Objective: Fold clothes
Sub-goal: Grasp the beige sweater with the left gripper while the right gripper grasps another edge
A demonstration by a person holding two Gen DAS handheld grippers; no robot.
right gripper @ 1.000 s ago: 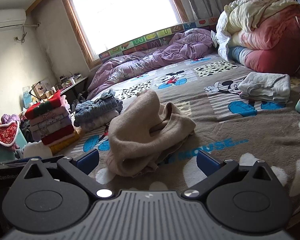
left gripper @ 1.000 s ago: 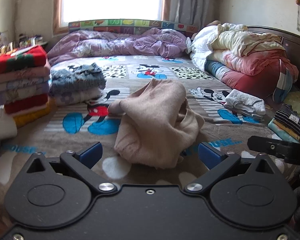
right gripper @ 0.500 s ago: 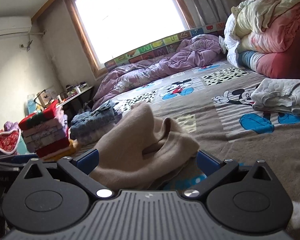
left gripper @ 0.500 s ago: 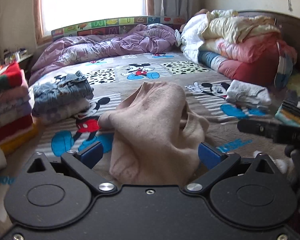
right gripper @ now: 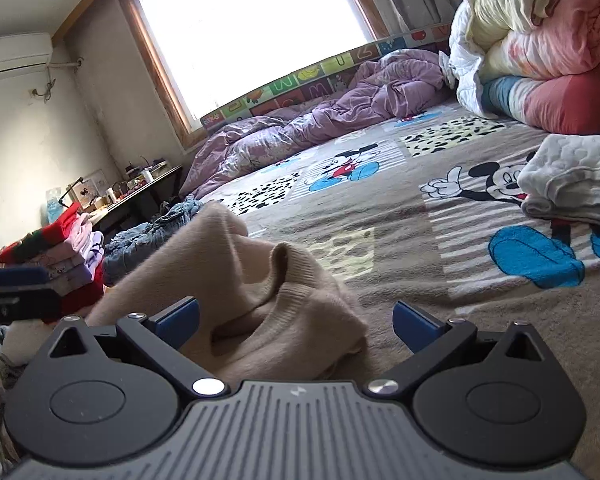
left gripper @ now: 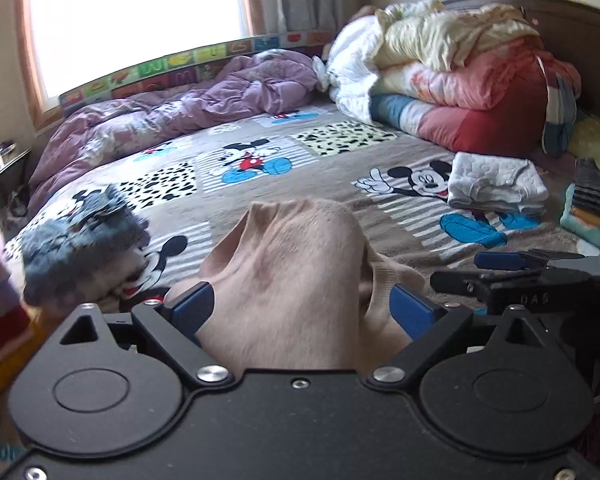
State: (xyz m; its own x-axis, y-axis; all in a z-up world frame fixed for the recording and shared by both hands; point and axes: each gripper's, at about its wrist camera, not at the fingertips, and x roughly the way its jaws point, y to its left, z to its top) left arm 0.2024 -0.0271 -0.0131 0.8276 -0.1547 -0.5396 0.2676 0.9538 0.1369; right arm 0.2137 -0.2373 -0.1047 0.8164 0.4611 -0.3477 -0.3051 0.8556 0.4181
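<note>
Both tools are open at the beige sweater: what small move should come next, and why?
Probably close the left tool on the beige sweater: crumpled fabric already sits between its open fingers, and nothing is gripped. The right tool is open beside it.

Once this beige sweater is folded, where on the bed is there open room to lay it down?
Bare blanket lies between the beige sweater and the folded white garment, and stretches back to the purple duvet. Crowded: the denim pile and colourful folded stack on the left, rolled quilts far right.
</note>
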